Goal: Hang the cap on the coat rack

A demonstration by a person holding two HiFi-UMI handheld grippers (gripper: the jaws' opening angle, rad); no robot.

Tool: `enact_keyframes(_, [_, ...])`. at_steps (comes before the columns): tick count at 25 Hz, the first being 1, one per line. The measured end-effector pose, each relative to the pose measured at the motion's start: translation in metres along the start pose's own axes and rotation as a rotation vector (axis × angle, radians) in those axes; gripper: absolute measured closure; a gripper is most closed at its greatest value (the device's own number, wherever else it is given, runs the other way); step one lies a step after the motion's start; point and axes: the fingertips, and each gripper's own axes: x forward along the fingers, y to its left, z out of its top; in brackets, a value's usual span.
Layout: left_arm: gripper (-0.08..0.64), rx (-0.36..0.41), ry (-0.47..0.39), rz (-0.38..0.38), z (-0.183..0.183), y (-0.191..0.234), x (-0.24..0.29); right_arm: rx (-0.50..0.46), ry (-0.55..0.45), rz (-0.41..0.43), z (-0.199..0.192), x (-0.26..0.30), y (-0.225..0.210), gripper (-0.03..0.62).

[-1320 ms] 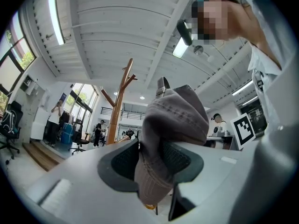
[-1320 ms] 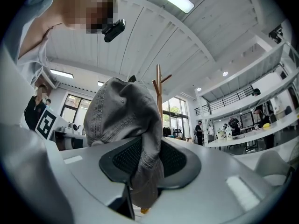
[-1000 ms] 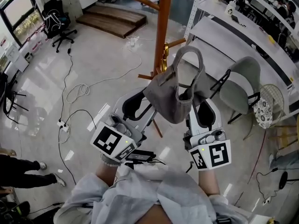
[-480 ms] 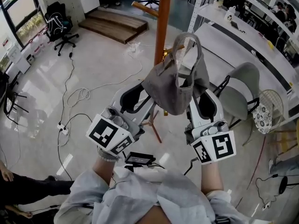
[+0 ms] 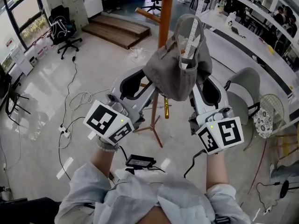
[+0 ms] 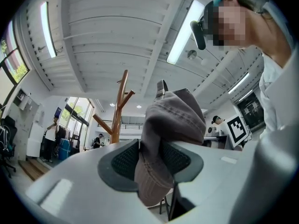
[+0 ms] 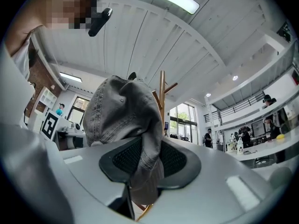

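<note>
Only in gripper views do we see left gripper (image 6: pixel 150 158) and right gripper (image 7: pixel 148 160) pinch the stitched grey cap (image 5: pixel 169 73); wooden rack (image 5: pixel 163 17) at 12 o'clock.

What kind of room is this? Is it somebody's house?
Probably not a house: it looks like an office or lab workroom. There are a rolling office chair, long white desks and power cables across the shiny floor.

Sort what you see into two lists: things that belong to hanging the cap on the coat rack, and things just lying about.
Belongs to the job:
grey cap, clamped on both sides
left tongs
right tongs
wooden coat rack

Just lying about:
black office chair
floor cables
grey chair
wooden platform
</note>
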Motion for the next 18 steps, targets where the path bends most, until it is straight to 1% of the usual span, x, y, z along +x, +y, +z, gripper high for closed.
enact_keyframes(10, [0.407,-0.011,-0.021,-0.008,0.025,0.016,0.017,-0.012,0.006,0.016,0.025,0.027,-0.01,0.468])
enact_keyframes(15, [0.407,-0.026,-0.026,0.001,0.032,0.031,0.028,0.0,-0.005,0.022,0.033,0.047,-0.018,0.468])
enact_keyframes(18, [0.407,-0.034,-0.032,0.002,0.036,0.037,0.034,-0.009,-0.003,0.016,0.037,0.057,-0.022,0.468])
